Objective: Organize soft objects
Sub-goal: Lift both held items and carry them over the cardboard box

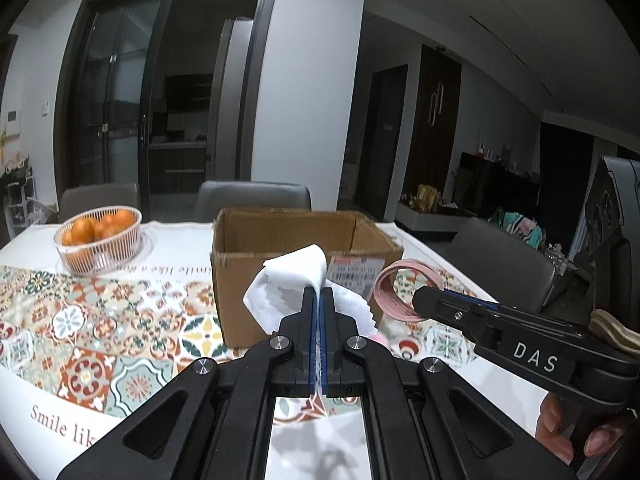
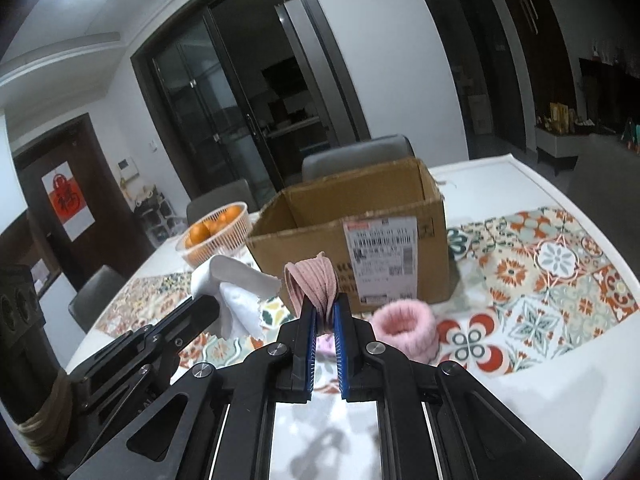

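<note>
The left gripper (image 1: 319,294) is clamped on a thin white cloth (image 1: 294,276) with pinked, zigzag edges; it curls over the fingertips in a limp loop. The right gripper (image 2: 325,302) pinches a flat, ribbed pink band (image 2: 310,282), a coil of narrow elastic loops standing up from its blue pads. A fluffy pink ring (image 2: 404,330), plush and round, lies on the tablecloth at four o'clock from those fingertips, just in front of the box. The open cardboard box (image 2: 320,216), corrugated and creased with a white shipping label on its near wall, sits at twelve o'clock from both grippers. At ten o'clock stands a white lattice basket (image 1: 116,248) of oranges (image 1: 84,230). The table (image 2: 560,380) is white under a cloth of orange, teal and cream tile patterns with printed words, perhaps glossy. Grey chairs (image 1: 254,198) stand behind; beyond them are dark-framed glass doors (image 1: 120,100) and white walls.
</note>
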The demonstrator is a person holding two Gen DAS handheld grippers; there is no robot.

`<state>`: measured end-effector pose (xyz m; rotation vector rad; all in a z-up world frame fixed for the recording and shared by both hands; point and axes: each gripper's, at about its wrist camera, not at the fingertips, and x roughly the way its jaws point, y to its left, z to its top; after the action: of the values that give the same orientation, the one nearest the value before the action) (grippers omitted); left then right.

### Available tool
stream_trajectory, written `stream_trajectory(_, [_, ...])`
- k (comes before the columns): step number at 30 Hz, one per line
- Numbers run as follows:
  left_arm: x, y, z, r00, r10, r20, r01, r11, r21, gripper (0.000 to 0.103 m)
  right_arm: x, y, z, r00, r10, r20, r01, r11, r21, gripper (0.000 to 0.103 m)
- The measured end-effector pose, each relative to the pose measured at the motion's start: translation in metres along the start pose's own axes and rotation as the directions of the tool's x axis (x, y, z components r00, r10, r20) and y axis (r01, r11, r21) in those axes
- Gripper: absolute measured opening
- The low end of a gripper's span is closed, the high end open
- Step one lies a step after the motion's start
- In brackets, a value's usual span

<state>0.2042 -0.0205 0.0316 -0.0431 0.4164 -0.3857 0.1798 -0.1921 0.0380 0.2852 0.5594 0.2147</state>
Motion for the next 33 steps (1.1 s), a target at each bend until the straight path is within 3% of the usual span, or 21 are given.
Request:
stream_trajectory(20, [0.008,0.000,0.056,0.990,-0.003,0.139,-0.006,0.998,0.063,0.003,-0.004,0.005,0.053,0.990,0.008,0.140,-0.004,1.000,-0.023,0.010])
stream_trajectory(33, [0.038,0.008,0.080,0.987,0.006,0.160,-0.022,0.995,0.099,0.003,0.023,0.001,0.086,0.985,0.014,0.172,-0.007,0.999,-0.038,0.010])
